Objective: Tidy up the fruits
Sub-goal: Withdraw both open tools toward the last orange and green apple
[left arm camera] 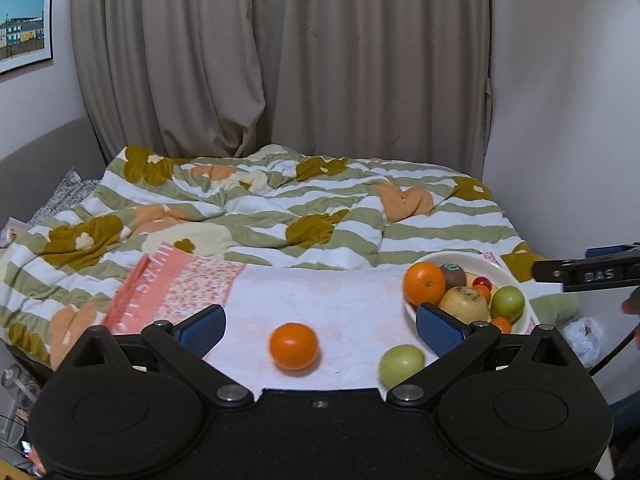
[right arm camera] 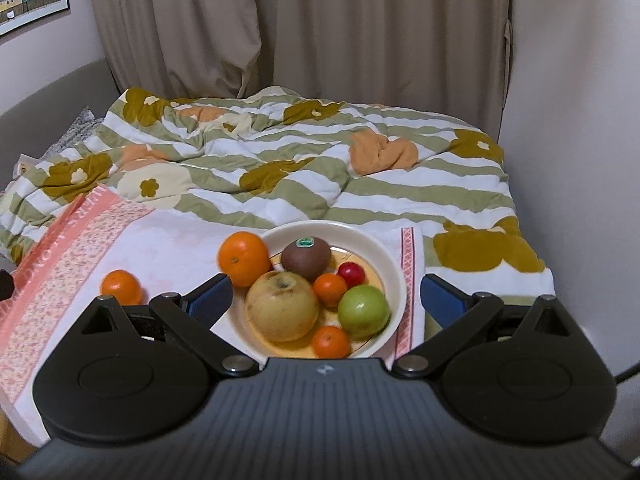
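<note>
Across the lower middle of the left wrist view we see our left gripper spread wide and holding nothing, with a loose orange lying on the white towel between its blue pads and a green apple just beside the right one. At the right of that frame sits the cream bowl. In the right wrist view our right gripper is likewise released, its fingers framing the bowl, which fills the centre of the frame. Inside lie a kiwi (sticker on top), a yellow apple, a second green apple, two small tangerines and a red fruit. A larger orange rests against the bowl's left rim.
</note>
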`<state>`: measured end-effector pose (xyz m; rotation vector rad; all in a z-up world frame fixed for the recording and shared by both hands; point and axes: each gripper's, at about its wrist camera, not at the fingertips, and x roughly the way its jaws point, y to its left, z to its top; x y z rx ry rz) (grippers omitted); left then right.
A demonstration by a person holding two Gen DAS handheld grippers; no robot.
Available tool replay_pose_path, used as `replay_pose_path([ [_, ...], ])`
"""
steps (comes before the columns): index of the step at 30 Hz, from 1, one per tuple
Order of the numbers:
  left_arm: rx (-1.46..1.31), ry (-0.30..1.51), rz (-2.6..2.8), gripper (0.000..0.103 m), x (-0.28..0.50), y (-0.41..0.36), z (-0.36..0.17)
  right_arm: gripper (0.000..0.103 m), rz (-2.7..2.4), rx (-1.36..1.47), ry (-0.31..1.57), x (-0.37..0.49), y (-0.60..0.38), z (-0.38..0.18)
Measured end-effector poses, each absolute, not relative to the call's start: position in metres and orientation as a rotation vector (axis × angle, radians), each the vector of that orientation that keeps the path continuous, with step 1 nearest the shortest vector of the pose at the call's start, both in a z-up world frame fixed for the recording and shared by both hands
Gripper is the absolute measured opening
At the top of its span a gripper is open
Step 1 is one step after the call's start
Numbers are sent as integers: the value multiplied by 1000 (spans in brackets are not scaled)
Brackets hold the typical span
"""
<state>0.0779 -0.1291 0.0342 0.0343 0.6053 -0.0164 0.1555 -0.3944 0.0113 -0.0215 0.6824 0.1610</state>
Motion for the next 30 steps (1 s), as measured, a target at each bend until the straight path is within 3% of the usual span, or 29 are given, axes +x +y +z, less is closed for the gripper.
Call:
replay_pose_path([
  [11,89,612,-118,103,81,-63,32,103,83,-4,688,113,-342,23],
  [30,212,755,-396,103,168,-16,-28,103,-87,136,817,130,-272,-40],
])
